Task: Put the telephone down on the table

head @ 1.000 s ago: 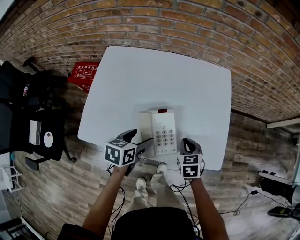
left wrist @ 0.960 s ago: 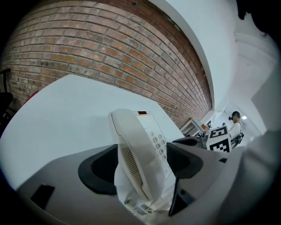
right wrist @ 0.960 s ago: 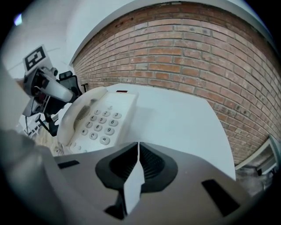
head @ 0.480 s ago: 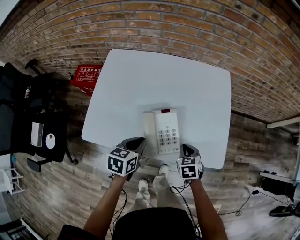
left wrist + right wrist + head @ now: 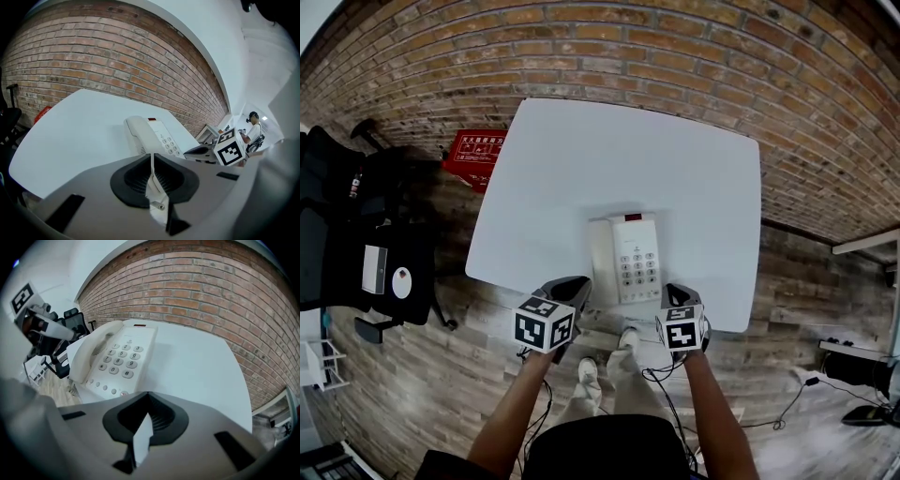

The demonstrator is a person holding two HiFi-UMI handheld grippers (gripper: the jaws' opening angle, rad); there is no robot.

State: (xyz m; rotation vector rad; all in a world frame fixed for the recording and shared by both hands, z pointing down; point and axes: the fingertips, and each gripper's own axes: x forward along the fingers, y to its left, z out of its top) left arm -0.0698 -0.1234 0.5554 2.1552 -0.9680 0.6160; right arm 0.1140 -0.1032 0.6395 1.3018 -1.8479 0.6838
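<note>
Brick wall [image 5: 628,47] along the far side, wooden floor [image 5: 412,375] all round. White table [image 5: 581,159] pushed up near that wall, seen from steeply above.

Flat on the table, close to its near edge: a white telephone [image 5: 628,258]. Handset [image 5: 602,261] lying in its cradle along the left side, keypad [image 5: 638,269] to the right of it, small dark red strip at the far end. Touching neither tool.

Left gripper [image 5: 572,286] at the table's near edge, just beside the telephone's near left corner and apart from it. Jaws pressed together, nothing between them, tips aimed down and forward toward the handset.

Right gripper [image 5: 681,292] also at the near edge, just beside the telephone's near right corner, apart from it. Jaws pressed together as well, nothing held, keypad straight ahead of the tips.

Each gripper topped by a cube with black and white square markers, each held in one bare forearm reaching in from the bottom of the head view.

Off to the left on the floor: a black office chair [image 5: 356,234], and a red box [image 5: 473,155] tucked by the table's far left corner. Under the near edge, pale shoes [image 5: 581,370] and loose dark cables [image 5: 666,394].
</note>
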